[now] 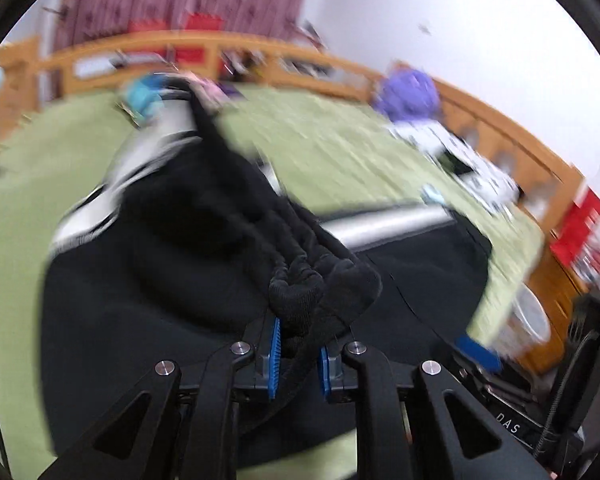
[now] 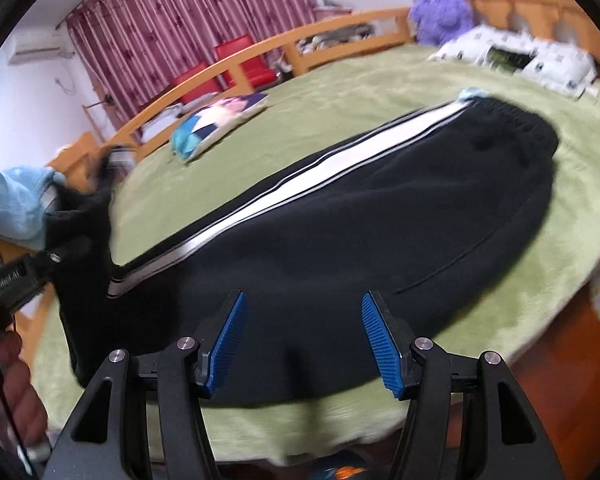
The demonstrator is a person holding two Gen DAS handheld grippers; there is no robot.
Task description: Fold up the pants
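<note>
Black pants with a white side stripe lie across the green bed, waistband at the far right. My left gripper is shut on the bunched black cuffs of the pants and holds them lifted above the rest of the fabric. It shows at the left edge of the right wrist view. My right gripper is open and empty, hovering over the near edge of the pants.
A green blanket covers the bed inside a wooden frame. A colourful pillow, white patterned pillows and a purple plush toy lie at the far side. Red chairs stand beyond it.
</note>
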